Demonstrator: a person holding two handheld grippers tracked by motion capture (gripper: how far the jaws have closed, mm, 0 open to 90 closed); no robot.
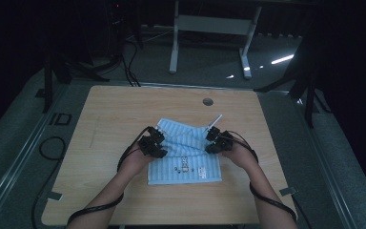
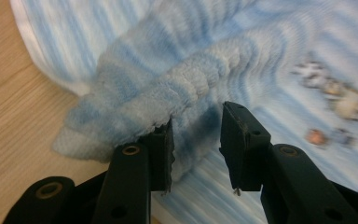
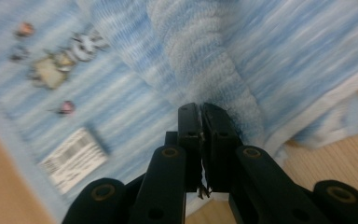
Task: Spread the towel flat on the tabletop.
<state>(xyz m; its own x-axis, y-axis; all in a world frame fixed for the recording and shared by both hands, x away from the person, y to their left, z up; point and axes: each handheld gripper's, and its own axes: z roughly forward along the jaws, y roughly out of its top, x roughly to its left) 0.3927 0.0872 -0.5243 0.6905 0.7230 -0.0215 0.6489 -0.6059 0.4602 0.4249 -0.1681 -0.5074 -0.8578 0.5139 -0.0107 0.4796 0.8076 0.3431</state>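
Blue-and-white striped towel (image 1: pixel 186 157) lies on the wooden table (image 1: pixel 109 114), about midway between left and right edges and nearer the near edge than the far one; its near part is flat, its far part bunched into a ridge running across. A small printed motif (image 1: pixel 185 165) and a white label (image 1: pixel 201 171) sit on the flat part.

Left hand-held gripper (image 2: pixel 196 140) at the towel's left edge; jaws stand apart, a fold of the ridge lying between them and touching the left jaw — not yet pinched.

Right hand-held gripper (image 3: pixel 201 126) at the towel's right edge; jaws pressed together, with the ridge just behind them; whether any cloth is caught between them I cannot tell.

Handling, by judgement: terry cloth — light, soft, limp; will sag and drape from any held point; not fragile; pile should give decent friction. Best taken at the hemmed side edges or at a doubled fold, one hold per side, so it lifts evenly.
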